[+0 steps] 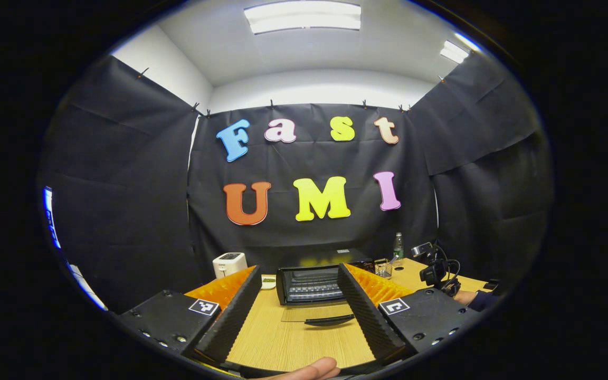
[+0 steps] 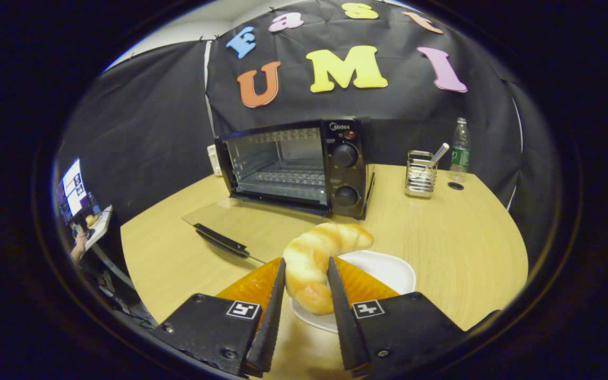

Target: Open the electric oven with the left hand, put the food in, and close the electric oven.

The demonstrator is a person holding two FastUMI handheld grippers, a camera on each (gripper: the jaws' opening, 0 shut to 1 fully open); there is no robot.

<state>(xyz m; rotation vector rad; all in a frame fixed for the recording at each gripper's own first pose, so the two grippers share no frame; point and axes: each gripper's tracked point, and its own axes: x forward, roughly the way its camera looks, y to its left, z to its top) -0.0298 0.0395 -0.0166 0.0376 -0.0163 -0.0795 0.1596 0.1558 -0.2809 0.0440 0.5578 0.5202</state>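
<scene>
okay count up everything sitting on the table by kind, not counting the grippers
Electric oven, door open: 1
Croissant, between the right gripper fingers: 1
White plate: 1
Wire utensil holder: 1
Plastic bottle: 1
White toaster-like appliance: 1
Total: 6

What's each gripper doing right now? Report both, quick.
Left gripper: open, holding nothing, aimed at the open electric oven.
Right gripper: closed on the croissant, above the white plate.
</scene>
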